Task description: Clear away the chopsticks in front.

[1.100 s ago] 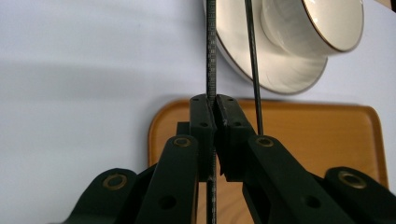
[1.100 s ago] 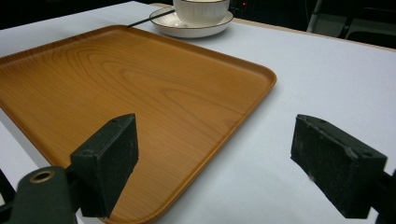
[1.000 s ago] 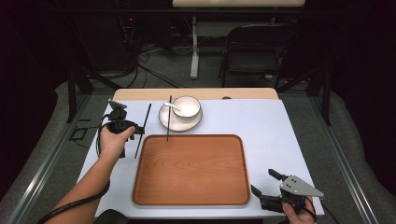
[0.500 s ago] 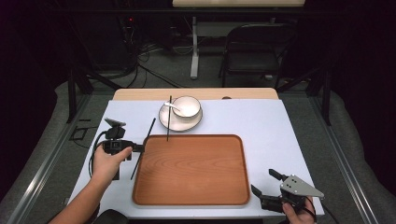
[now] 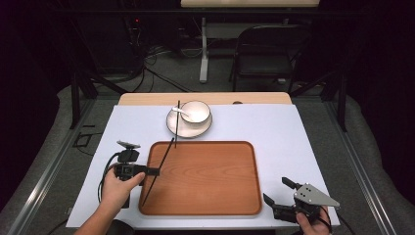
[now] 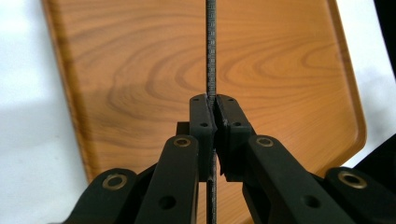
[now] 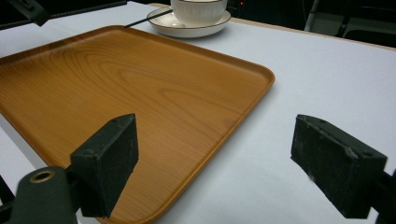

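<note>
A: Item one, left gripper (image 5: 155, 171)?
B: Clamped on a black chopstick (image 5: 157, 169), held slanting over the left edge of the wooden tray (image 5: 205, 196).
A: Second chopstick (image 5: 176, 122)?
B: Lying across the saucer (image 5: 177, 128) beside the bowl (image 5: 195, 111), spoon (image 5: 180, 111) inside.
A: Right gripper (image 5: 276, 191)?
B: Jaws spread wide, nothing between them, off the tray's near right corner on the white table (image 5: 293, 137).
</note>
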Available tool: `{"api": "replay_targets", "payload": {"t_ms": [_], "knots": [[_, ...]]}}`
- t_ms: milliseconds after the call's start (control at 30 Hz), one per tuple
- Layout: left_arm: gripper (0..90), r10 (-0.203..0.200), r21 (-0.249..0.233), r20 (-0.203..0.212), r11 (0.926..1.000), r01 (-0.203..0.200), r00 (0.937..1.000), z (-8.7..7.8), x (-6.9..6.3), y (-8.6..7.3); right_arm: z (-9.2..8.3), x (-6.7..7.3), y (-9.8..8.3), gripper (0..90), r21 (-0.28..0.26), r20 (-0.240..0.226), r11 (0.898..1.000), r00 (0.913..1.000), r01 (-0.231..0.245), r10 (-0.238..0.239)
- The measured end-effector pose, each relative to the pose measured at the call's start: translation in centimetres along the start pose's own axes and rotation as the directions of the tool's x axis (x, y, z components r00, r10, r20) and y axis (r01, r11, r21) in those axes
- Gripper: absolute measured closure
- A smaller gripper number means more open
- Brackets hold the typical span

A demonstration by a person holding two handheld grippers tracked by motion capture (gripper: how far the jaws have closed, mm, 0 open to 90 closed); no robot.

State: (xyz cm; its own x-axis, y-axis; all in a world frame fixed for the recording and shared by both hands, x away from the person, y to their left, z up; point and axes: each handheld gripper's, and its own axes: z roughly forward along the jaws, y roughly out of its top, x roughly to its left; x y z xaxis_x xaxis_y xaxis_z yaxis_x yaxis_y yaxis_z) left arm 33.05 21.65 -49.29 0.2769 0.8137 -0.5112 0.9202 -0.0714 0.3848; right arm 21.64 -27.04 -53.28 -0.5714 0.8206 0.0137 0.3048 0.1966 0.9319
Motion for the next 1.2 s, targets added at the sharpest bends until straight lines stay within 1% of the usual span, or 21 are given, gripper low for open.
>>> {"api": "replay_targets", "payload": {"t_ms": [67, 133, 167, 200, 233, 267, 300, 333, 533, 600, 667, 700, 900, 1167, 1200], "knots": [[86.1, 0.012, 0.019, -0.003, 0.9998, -0.012, 0.9999, 0.7, -0.2, -0.3, 0.0, 0.0, 0.0, 14.4, -0.001, 0.0, 1.0, 1.0, -0.003, 0.003], [86.1, 0.01, 0.03, -0.014, 0.9995, -0.01, 0.9999, 1.3, -0.4, -0.5, 0.0, 0.0, 0.0, 14.5, -0.002, 0.0, 1.0, 1.0, -0.004, 0.004], [86.1, 0.016, 0.04, -0.015, 0.9991, -0.015, 0.9998, 1.6, -0.3, -0.5, 0.0, 0.0, 0.0, 14.5, -0.002, 0.0, 1.0, 1.0, -0.004, 0.004], [86.1, 0.016, 0.04, -0.015, 0.9991, -0.015, 0.9998, 1.6, -0.3, -0.5, 0.0, 0.0, 0.0, 14.5, -0.002, 0.0, 1.0, 1.0, -0.004, 0.004], [86.1, 0.012, 0.05, -0.027, 0.9987, -0.01, 0.9996, 2.2, -0.3, -0.5, 0.0, 0.0, 0.0, 14.4, -0.003, 0.001, 1.0, 1.0, -0.002, 0.002], [86.1, 0.013, 0.056, -0.032, 0.9984, -0.012, 0.9994, 2.5, -0.2, -0.5, 0.0, 0.0, 0.0, 14.5, -0.003, 0.001, 1.0, 1.0, -0.001, 0.001], [86.1, 0.005, 0.056, -0.033, 0.9984, -0.003, 0.9994, 2.8, -0.2, -0.5, 0.0, 0.0, 0.0, 14.5, -0.003, 0.0, 1.0, 1.0, -0.004, 0.004], [86.1, 0.005, 0.056, -0.033, 0.9984, -0.003, 0.9994, 2.8, -0.2, -0.5, 0.0, 0.0, 0.0, 14.5, -0.002, 0.0, 1.0, 1.0, -0.005, 0.005], [86.1, -0.013, 0.064, -0.045, 0.9978, 0.016, 0.9989, 4.0, 0.1, -0.3, 0.0, -0.1, 0.0, 14.5, -0.002, 0.0, 1.0, 1.0, -0.006, 0.006], [86.1, -0.014, 0.073, -0.059, 0.9972, 0.018, 0.9982, 4.4, 0.1, -0.1, 0.0, -0.1, 0.0, 14.5, -0.003, 0.001, 1.0, 1.0, -0.005, 0.005], [86.1, -0.011, 0.075, -0.065, 0.997, 0.016, 0.9978, 4.5, 0.1, -0.1, 0.0, -0.1, 0.0, 14.5, -0.003, 0.001, 1.0, 1.0, -0.005, 0.005], [86.1, -0.01, 0.073, -0.075, 0.9972, 0.015, 0.9971, 4.6, 0.0, 0.0, 0.0, -0.1, 0.0, 14.5, -0.003, 0.0, 1.0, 1.0, -0.003, 0.003], [86.0, -0.01, 0.076, -0.094, 0.9969, 0.017, 0.9955, 4.9, 0.0, 0.1, 0.0, -0.1, 0.0, 14.5, -0.002, 0.0, 1.0, 1.0, -0.004, 0.004], [85.9, -0.011, 0.08, -0.098, 0.9966, 0.019, 0.9951, 5.1, 0.1, 0.1, 0.0, 0.0, 0.0, 14.5, -0.002, -0.002, 1.0, 1.0, -0.006, 0.006], [85.9, -0.017, 0.078, -0.097, 0.9967, 0.024, 0.9952, 5.1, 0.1, 0.1, 0.0, 0.0, 0.0, 14.5, -0.002, -0.002, 1.0, 1.0, -0.006, 0.006]]}}
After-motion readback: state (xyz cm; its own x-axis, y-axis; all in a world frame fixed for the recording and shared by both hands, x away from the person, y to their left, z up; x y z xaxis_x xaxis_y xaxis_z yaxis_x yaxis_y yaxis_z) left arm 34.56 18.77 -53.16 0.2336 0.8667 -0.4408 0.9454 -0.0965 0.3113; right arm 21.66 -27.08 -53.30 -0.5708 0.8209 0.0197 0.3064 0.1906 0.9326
